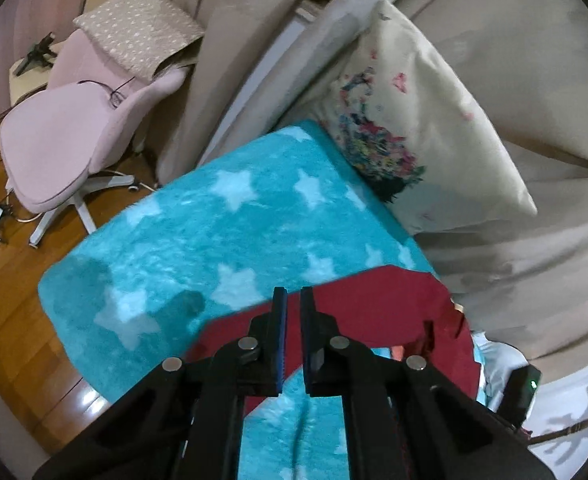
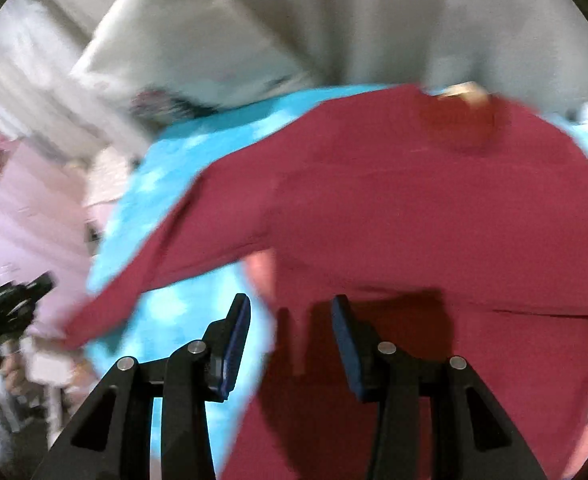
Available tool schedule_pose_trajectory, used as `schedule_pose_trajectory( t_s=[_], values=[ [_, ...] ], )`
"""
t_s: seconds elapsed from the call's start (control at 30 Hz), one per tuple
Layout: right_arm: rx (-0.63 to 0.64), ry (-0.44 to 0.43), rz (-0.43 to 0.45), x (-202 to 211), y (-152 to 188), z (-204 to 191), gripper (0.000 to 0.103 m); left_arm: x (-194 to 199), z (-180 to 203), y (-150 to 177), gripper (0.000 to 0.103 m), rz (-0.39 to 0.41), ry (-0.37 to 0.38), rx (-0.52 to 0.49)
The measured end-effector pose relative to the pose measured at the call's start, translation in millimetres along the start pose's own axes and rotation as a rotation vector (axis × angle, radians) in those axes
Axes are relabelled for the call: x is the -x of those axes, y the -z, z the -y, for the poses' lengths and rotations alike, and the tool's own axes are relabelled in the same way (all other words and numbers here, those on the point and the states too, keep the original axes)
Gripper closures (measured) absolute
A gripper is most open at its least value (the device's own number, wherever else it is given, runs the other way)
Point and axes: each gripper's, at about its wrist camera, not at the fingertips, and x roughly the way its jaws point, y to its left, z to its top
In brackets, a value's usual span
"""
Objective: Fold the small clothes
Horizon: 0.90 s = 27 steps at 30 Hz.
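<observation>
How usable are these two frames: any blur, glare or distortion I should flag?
Left wrist view: mostly sharp, strong fisheye bending at the edges, glare on the wood floor, shadows on the blue star blanket. Right wrist view: heavy motion blur over the red shirt and background; only the right gripper reads crisp.

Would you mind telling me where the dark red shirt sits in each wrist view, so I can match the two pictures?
Left wrist: the dark red shirt lies low and right of centre, behind the left gripper.
Right wrist: the shirt fills the centre and right, one sleeve stretching lower left, above the right gripper.
Shared landmark: the turquoise star blanket beneath it.
</observation>
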Motion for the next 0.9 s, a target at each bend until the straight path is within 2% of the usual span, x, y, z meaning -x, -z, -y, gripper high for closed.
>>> schedule_pose_trajectory(
  t_s=[0.07,0.23,0.37,0.53,0.67,0.73,0.77,0.9],
  values=[
    [0.011,-0.132,-0.086,-28,-3,-24,0.046,-3,4,5,0.097,-0.003,-0.033,-0.02],
    [0.08,-0.259,-0.243,-91,7,-84,0.046,-7,-16,20,0.097,-0.014,-0.133,0.008],
    [0.162,-0.276,-0.326,-129,22,-127,0.046,3,-38,32,0.097,0.001,-0.172,0.052],
    [0.167,-0.298,-0.391,-168,38,-161,0.046,16,-62,48,0.083,0.012,-0.195,0.122],
    [0.167,-0.277,-0.328,-176,44,-179,0.047,24,-73,54,0.081,0.023,-0.211,0.153],
    [0.184,-0.247,-0.341,-181,42,-186,0.091,26,-74,54,0.081,0.027,-0.209,0.16],
    [0.174,-0.246,-0.358,-184,39,-183,0.098,26,-74,53,0.081,0.031,-0.206,0.162],
    [0.193,-0.217,-0.306,-158,25,-172,0.099,25,-63,49,0.076,0.047,-0.193,0.139]
  ],
)
